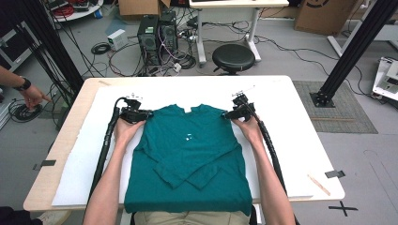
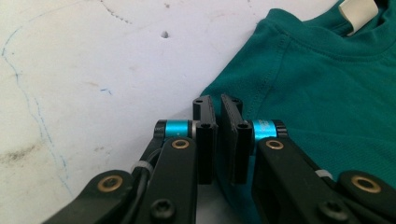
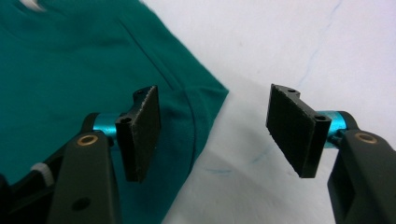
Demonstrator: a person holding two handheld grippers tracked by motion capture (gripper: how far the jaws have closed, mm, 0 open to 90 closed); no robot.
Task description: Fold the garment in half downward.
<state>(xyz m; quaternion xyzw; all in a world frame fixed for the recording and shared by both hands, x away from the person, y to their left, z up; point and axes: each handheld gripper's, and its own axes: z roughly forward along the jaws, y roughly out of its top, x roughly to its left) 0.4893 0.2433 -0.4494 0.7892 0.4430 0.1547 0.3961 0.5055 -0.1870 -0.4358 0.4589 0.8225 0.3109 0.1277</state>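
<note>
A teal long-sleeved shirt [image 1: 187,154] lies flat on the white table cover [image 1: 291,140], collar away from me and both sleeves folded across its front. My left gripper [image 1: 149,113] is at the shirt's left shoulder. In the left gripper view its jaws [image 2: 218,100] stand nearly together over the shoulder edge of the shirt [image 2: 327,93], pinching the cloth. My right gripper [image 1: 226,115] is at the other shoulder. Its jaws [image 3: 214,92] stand wide apart, one over the shirt [image 3: 70,60] and one over the bare cover, with the shoulder corner between them.
A thin wooden stick [image 1: 319,184] and a strip of black tape [image 1: 334,174] lie near the table's front right corner. Beyond the far edge stand a black stool [image 1: 233,57] and computer towers [image 1: 157,37]. Another person's hand [image 1: 33,95] reaches in at the left.
</note>
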